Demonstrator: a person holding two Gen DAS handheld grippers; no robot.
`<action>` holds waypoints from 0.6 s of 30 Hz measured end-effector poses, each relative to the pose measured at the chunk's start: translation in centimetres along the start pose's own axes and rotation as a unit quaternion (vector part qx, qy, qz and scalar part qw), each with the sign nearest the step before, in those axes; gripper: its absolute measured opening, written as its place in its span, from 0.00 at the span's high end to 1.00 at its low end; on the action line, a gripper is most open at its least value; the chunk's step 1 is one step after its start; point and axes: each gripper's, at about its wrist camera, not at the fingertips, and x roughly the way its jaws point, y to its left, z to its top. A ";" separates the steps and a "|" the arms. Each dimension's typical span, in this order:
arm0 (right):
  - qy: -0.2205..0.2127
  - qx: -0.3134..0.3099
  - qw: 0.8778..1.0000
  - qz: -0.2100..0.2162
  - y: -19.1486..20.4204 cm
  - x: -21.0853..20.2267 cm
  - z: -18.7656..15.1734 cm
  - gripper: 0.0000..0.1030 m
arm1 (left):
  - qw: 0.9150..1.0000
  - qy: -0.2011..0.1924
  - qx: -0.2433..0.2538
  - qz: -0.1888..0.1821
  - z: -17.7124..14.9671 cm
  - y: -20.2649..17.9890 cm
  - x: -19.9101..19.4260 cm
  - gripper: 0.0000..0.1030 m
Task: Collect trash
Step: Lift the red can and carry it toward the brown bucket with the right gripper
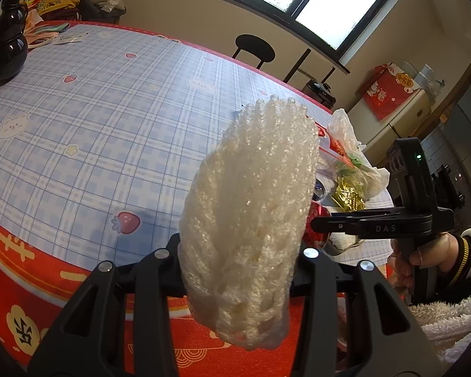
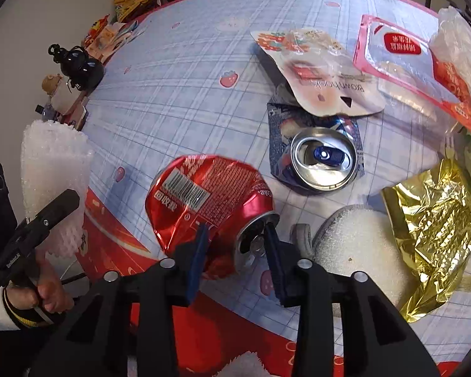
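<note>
Crushed can (image 2: pixel 210 201) lies left of upright can (image 2: pixel 322 157), on table (image 2: pixel 172 94)

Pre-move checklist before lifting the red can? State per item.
1. Right hand-held gripper pads on the crushed red can, near its top rim: ok.
2. Grip is secure enough to lift: cannot tell; the can is dented and gripped at one end.
3. Left hand-held gripper holds the white foam net: ok.
4. Silver-topped can sits apart from the red can: ok.
5. Gold foil wrapper is clear of the right jaws: ok.
6. Trash bin or bag to drop into: cannot tell; none is clearly in view.
</note>
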 end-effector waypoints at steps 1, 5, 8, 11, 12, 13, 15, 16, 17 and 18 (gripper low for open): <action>-0.006 -0.005 1.000 0.001 0.1 -0.4 0.1 0.80 | 1.000 0.000 0.001 0.000 0.1 -0.1 0.0 0.58; -0.023 -0.033 0.999 -0.006 0.5 -1.6 -0.2 0.81 | 1.000 0.001 0.008 -0.003 0.7 -0.6 0.3 0.58; -0.039 -0.048 0.998 -0.013 0.6 -2.7 -0.5 0.81 | 1.000 0.001 0.015 -0.006 1.0 -1.1 0.6 0.58; -0.070 -0.071 0.995 -0.026 1.2 -4.5 -0.5 0.81 | 1.000 0.001 0.021 -0.011 1.6 -1.9 0.6 0.58; -0.085 -0.079 0.993 -0.031 1.3 -5.5 -0.5 0.81 | 1.000 -0.001 0.025 -0.013 1.8 -2.2 0.5 0.58; -0.097 -0.083 0.991 -0.034 1.2 -6.4 -0.6 0.81 | 0.999 -0.003 0.028 -0.015 2.1 -2.6 0.4 0.58; -0.124 -0.086 0.988 -0.040 1.0 -8.3 -0.6 0.81 | 0.999 -0.010 0.035 -0.018 2.7 -3.3 0.0 0.58; -0.136 -0.086 0.986 -0.043 0.9 -9.1 -0.6 0.81 | 0.999 -0.015 0.040 -0.021 3.2 -3.9 -0.4 0.58; -0.151 -0.084 0.984 -0.046 0.5 -10.2 -0.7 0.81 | 0.999 -0.019 0.043 -0.022 3.6 -4.3 -0.6 0.58; -0.161 -0.081 0.982 -0.048 0.4 -11.0 -0.7 0.81 | 0.998 -0.024 0.047 -0.024 4.0 -4.8 -0.8 0.58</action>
